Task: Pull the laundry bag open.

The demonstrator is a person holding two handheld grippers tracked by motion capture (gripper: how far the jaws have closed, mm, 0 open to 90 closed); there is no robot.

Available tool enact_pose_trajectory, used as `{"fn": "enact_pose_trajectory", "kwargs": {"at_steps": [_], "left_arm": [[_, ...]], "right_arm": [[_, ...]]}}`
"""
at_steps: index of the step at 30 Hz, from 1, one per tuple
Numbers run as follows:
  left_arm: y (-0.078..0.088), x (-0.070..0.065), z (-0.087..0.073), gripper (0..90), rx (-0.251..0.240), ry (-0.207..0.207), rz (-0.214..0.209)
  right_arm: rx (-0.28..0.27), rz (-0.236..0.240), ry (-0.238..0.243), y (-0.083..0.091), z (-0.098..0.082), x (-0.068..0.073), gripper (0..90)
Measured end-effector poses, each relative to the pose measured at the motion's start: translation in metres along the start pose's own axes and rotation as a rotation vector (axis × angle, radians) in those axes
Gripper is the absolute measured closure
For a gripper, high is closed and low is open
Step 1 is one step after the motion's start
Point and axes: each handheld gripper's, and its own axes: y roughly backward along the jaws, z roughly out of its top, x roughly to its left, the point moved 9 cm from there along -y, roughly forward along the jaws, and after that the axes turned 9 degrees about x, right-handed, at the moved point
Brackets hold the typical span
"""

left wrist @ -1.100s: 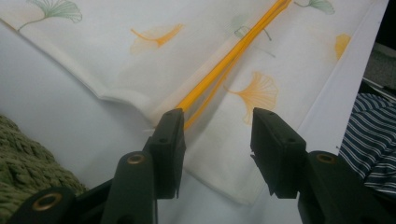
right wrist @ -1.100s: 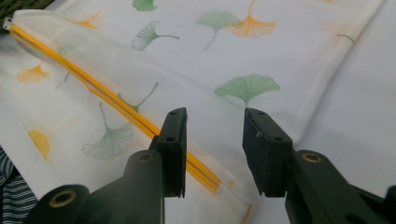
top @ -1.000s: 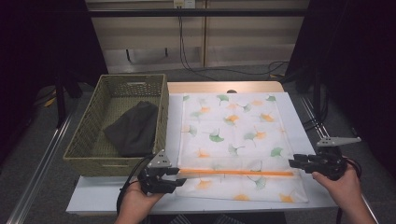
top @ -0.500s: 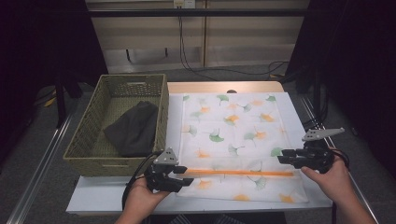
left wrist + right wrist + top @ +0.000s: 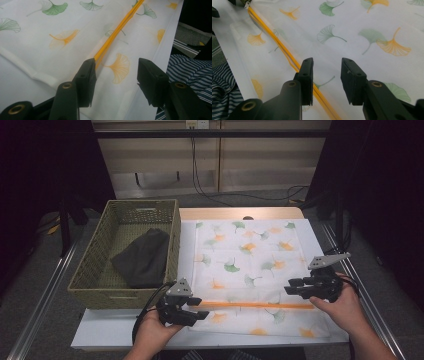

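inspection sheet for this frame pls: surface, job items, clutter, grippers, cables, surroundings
Surface: white table top, wooden edge at the far end.
Job's things: white cloth bag with a leaf print lies flat; its orange zipper runs across near the person's side.
Clutter: woven basket at the table's left, a dark cloth inside it.
Grippers: left gripper at the zipper's left end, its jaws have just been opening, nothing clamped; right gripper at the right end, fingers apart over the cloth bag, open.
Cables: black cable trails from the left gripper; more cables on the floor behind the table.
Surroundings: grey floor, pale cabinet fronts behind, dark at both sides.
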Motion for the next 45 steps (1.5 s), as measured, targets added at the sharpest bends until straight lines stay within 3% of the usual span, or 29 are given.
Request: {"fn": "enact_pose_trajectory", "kwargs": {"at_steps": [13,23,31,36,45], "left_arm": [[-0.005,-0.004,0.001,48.0,-0.010,0.000,-0.025],[-0.004,-0.003,0.001,47.8,-0.014,0.016,-0.038],[-0.003,-0.001,0.001,47.5,-0.033,0.024,-0.055],[-0.002,0.001,-0.001,47.1,-0.020,0.028,-0.045],[-0.002,0.001,-0.001,46.8,-0.024,0.035,-0.050]], "right_arm": [[0.060,0.050,0.061,-0.039,0.013,0.014,58.5],[0.121,0.070,0.079,-0.068,0.007,0.024,57.1],[0.162,0.034,0.096,-0.086,0.005,0.023,51.0],[0.182,0.025,0.096,-0.093,0.003,0.023,47.3],[0.201,-0.021,0.151,-0.098,0.002,0.029,37.8]]}}
